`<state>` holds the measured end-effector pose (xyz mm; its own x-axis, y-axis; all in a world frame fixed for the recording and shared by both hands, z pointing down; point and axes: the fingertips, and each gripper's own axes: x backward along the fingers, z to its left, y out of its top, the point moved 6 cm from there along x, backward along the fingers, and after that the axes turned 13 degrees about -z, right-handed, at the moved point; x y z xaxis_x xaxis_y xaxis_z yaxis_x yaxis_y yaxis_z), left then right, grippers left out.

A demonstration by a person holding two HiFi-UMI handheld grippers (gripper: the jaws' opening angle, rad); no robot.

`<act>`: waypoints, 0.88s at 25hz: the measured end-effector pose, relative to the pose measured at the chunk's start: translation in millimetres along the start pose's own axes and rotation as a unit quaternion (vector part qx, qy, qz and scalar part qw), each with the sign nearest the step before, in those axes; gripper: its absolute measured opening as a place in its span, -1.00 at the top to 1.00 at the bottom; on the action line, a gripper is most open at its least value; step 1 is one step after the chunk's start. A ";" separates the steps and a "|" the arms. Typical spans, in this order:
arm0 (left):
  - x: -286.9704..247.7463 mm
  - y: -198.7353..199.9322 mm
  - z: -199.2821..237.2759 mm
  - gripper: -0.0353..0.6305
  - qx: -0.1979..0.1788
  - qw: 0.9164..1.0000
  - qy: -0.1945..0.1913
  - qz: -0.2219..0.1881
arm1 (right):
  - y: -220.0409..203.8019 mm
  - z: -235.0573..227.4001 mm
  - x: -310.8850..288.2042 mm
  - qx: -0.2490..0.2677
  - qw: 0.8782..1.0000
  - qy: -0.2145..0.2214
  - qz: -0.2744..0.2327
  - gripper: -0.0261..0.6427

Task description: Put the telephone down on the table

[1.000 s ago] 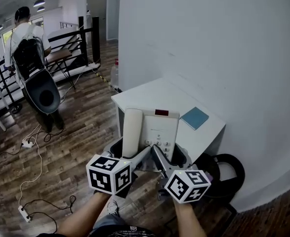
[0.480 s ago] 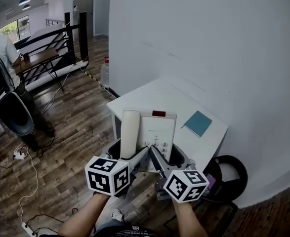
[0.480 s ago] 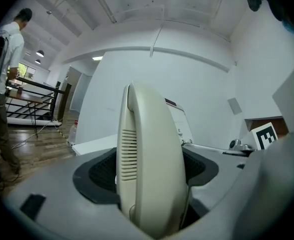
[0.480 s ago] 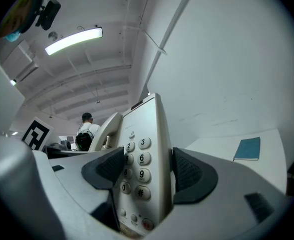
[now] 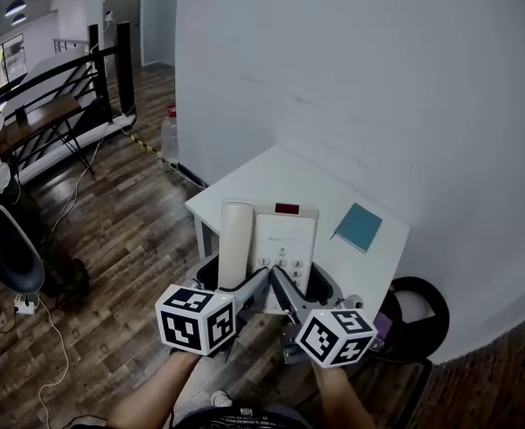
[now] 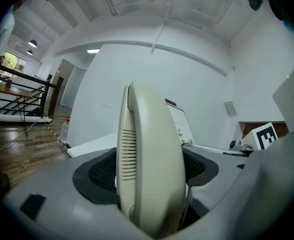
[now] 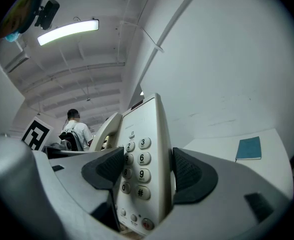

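The left tongs [image 5: 229, 282], carried on a forearm [image 5: 146, 405] reaching forward and slightly inward from the lower edge, were clamped on the cream handset [image 6: 149, 164] of the telephone [image 5: 280, 239], with their pads pressed against its two sides. The right tongs [image 5: 300, 284], likewise angled inward and close beside the left, were closed on the keypad end of the telephone's body, which lay at the near edge of the white table [image 5: 271, 172]; contact with the table could not be determined. A blue notebook [image 5: 358, 227] lay on the table just to the right of the telephone.
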<state>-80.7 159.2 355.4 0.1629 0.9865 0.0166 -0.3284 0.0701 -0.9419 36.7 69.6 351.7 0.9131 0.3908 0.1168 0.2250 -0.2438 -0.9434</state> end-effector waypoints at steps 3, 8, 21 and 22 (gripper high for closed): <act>-6.0 3.0 8.4 -0.23 0.003 1.000 -0.006 0.003 | -0.4 0.6 -8.9 0.002 1.000 -0.008 0.000 0.02; -17.8 -0.2 18.9 -0.23 0.004 1.000 -0.012 0.007 | -6.5 -5.9 -20.1 0.002 1.000 -0.013 -0.001 0.02; -163.3 -12.2 45.1 -0.23 -0.005 0.999 -0.017 0.031 | -3.8 -120.7 -109.4 -0.017 0.999 -0.028 -0.003 0.02; -178.5 -12.5 45.5 -0.23 -0.006 0.999 -0.019 0.034 | -1.4 -133.0 -117.0 -0.019 0.999 -0.031 -0.002 0.02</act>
<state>-148.1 -11.0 379.5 0.1047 0.9939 -0.0340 -0.3262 0.0020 -0.9453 -25.3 -93.8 380.6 0.8897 0.4454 0.1008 0.2433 -0.2755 -0.9300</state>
